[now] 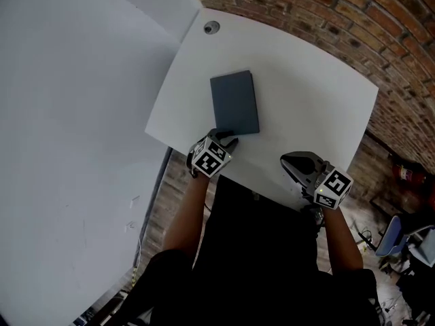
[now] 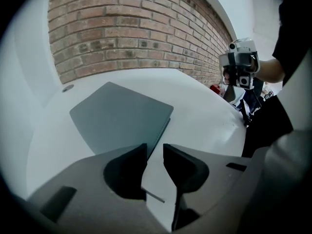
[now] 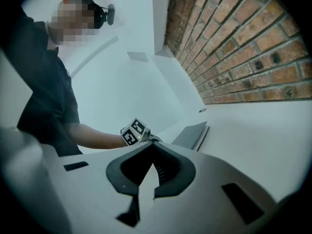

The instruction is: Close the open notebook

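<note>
The left hand-held gripper (image 1: 228, 140) is pointing steeply down, its jaws standing a little apart. The right hand-held gripper (image 1: 287, 160) is pointing nearly level, its jaws touching together.

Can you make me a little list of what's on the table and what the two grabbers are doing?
table: white, next to a brick wall
notebook: grey, closed, lying flat on the table
left gripper: at the notebook's near edge, jaws apart, gripping nothing
right gripper: over the table's near edge, apart from the notebook, jaws together, empty
closing job: looks done
</note>
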`<state>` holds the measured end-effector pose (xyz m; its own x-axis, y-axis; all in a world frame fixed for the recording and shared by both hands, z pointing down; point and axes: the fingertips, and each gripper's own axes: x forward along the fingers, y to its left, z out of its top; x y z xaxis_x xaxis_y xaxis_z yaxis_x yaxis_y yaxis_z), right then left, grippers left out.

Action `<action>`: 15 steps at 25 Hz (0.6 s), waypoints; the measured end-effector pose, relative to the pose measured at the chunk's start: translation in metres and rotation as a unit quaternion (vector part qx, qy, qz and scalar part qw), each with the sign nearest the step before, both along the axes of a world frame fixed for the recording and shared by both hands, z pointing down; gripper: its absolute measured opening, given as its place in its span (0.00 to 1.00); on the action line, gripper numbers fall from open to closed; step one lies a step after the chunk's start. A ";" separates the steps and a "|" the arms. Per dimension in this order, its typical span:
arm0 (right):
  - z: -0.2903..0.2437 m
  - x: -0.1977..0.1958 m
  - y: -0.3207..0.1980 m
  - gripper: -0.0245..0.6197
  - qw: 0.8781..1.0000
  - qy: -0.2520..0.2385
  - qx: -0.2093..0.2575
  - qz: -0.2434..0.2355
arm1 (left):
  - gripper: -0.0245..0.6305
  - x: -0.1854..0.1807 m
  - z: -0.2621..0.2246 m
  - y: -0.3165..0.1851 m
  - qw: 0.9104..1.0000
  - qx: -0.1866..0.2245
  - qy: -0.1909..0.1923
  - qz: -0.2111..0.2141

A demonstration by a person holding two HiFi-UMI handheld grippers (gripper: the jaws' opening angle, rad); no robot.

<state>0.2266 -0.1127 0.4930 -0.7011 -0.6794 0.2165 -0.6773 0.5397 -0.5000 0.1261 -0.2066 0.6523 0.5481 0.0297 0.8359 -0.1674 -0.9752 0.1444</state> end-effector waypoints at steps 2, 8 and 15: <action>-0.003 -0.001 0.000 0.05 1.000 0.001 0.004 -0.002 | 0.18 -0.001 -0.006 -0.001 1.000 -0.004 0.020 -0.012; -0.019 -0.002 0.002 0.05 1.000 0.003 0.021 -0.004 | 0.18 -0.001 -0.055 -0.011 0.991 -0.006 0.116 -0.060; -0.069 -0.005 -0.002 0.05 0.993 0.038 0.110 0.002 | 0.07 -0.004 -0.149 -0.021 0.964 0.015 0.249 -0.097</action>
<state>0.2214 -0.1148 0.4242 -0.6854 -0.7191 0.1147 -0.7110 0.6268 -0.3186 0.1219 -0.2276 0.5037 0.8739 -0.1335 0.4674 -0.2641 -0.9376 0.2261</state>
